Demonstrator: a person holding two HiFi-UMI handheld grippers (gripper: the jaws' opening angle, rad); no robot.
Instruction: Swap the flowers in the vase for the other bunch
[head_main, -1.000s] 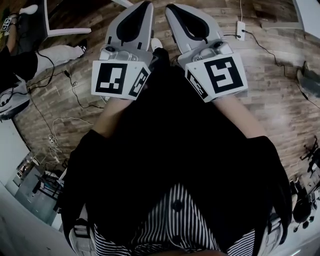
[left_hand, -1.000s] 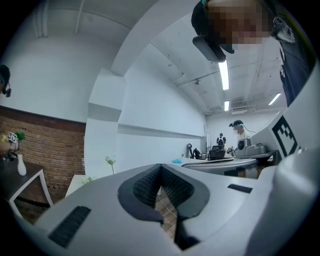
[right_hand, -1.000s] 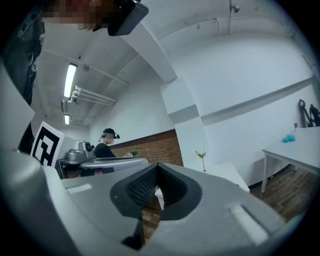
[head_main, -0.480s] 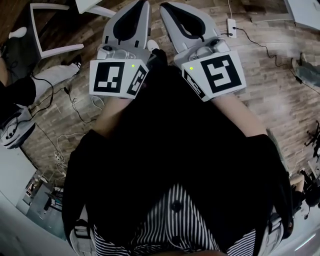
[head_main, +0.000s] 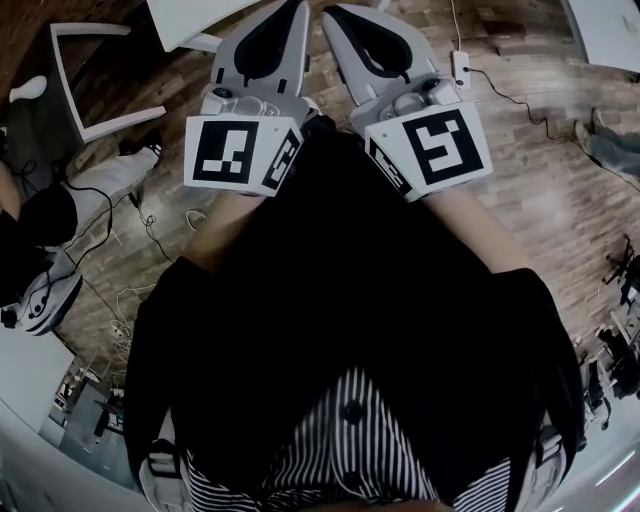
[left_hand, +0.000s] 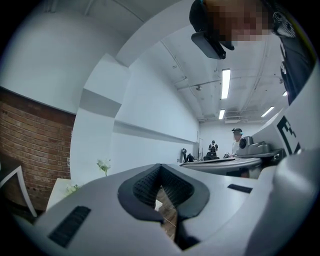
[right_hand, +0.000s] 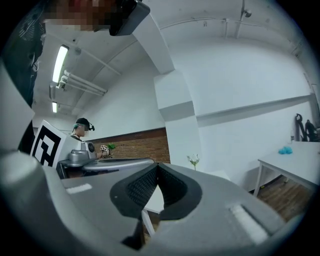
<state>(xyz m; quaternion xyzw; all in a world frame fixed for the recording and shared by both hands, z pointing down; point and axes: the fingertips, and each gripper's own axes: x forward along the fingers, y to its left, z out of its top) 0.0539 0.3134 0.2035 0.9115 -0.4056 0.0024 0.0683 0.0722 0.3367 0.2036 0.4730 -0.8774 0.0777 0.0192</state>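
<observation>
- The left gripper (left_hand: 160, 167) and the right gripper (right_hand: 157, 166) both have their jaws pressed together, with nothing between them.
- White flowers (right_hand: 193, 160) stand upright well beyond the jaws, just right of the right tips, by a white desk (right_hand: 154, 199).
- They look light, thin-stemmed and easily crushed; pinch the stems low and gently.
- The vase is hidden behind the gripper body, so its contents are a guess.
</observation>
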